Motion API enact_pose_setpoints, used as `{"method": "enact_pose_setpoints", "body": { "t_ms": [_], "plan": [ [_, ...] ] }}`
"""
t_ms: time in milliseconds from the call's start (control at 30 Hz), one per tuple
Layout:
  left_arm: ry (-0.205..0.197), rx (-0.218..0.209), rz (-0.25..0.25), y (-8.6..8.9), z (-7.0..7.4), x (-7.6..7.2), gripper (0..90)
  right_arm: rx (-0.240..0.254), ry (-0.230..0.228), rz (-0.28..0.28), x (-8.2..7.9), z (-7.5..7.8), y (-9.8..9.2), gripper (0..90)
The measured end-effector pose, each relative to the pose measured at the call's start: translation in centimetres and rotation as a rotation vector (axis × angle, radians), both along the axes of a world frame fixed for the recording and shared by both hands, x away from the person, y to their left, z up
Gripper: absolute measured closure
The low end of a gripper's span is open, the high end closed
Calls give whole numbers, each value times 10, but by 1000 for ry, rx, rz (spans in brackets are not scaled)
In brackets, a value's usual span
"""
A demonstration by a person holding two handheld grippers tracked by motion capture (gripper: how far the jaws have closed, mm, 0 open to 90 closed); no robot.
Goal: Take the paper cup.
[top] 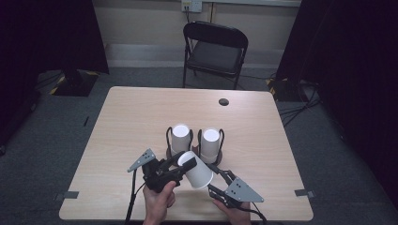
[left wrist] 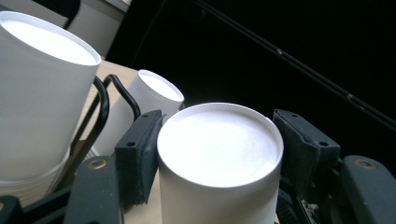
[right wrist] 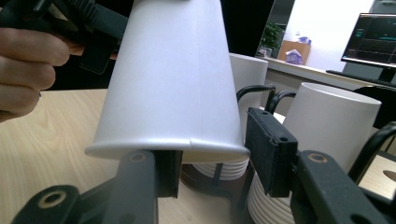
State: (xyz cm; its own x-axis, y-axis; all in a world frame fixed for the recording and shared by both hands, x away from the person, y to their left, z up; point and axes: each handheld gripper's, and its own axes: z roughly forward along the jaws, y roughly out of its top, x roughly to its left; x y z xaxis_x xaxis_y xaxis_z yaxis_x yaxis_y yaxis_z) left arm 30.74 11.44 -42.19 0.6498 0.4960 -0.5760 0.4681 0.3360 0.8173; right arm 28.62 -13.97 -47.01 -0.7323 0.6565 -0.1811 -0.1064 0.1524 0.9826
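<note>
A white paper cup (top: 197,171) hangs tilted over the table's front middle, base toward the left. My left gripper (top: 185,164) is shut on its base end; in the left gripper view both pads (left wrist: 140,154) press the cup (left wrist: 219,149). My right gripper (top: 215,180) comes in from the lower right at the cup's rim. In the right gripper view the rim (right wrist: 168,151) sits over the left pad, and the right pad (right wrist: 271,149) stands just beside it, with no firm pinch showing. Two stacks of upturned cups (top: 180,138) (top: 210,143) stand in black wire holders right behind.
The wooden table (top: 131,117) has a dark round hole (top: 224,101) at its far right. A black folding chair (top: 216,51) stands beyond the far edge. Dark curtains hang on both sides. A monitor (right wrist: 373,42) glows in the background of the right gripper view.
</note>
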Motion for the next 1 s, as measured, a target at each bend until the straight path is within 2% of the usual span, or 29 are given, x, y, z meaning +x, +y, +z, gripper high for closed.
{"method": "enact_pose_setpoints", "body": {
  "t_ms": [33, 100, 200, 300, 433, 733, 867, 1000],
  "plan": [
    [4, 0, -14, 0, 0, 0, 353, -8, -11, -8, 1, 0, 0, 596],
    [6, -19, -21, -2, -1, 0, 353, -7, -25, -6, 2, 0, 1, 614],
    [15, -15, -28, -3, -2, 0, 353, -3, -38, -4, 4, -1, 3, 647],
    [20, -34, -36, -3, -3, 0, 353, 3, -50, -3, 4, -1, 3, 676],
    [52, -50, -43, -5, -5, 0, 352, 12, -64, -15, 6, 0, 3, 685],
    [41, -77, -60, -5, -7, 2, 347, 39, -77, -29, 4, 0, 3, 800],
    [28, -35, -20, -4, -8, 3, 334, 26, -62, -17, 4, -1, 2, 832],
    [5, 21, -7, -4, -8, 3, 318, 27, -40, -9, 5, -3, 1, 845]
  ]
}}
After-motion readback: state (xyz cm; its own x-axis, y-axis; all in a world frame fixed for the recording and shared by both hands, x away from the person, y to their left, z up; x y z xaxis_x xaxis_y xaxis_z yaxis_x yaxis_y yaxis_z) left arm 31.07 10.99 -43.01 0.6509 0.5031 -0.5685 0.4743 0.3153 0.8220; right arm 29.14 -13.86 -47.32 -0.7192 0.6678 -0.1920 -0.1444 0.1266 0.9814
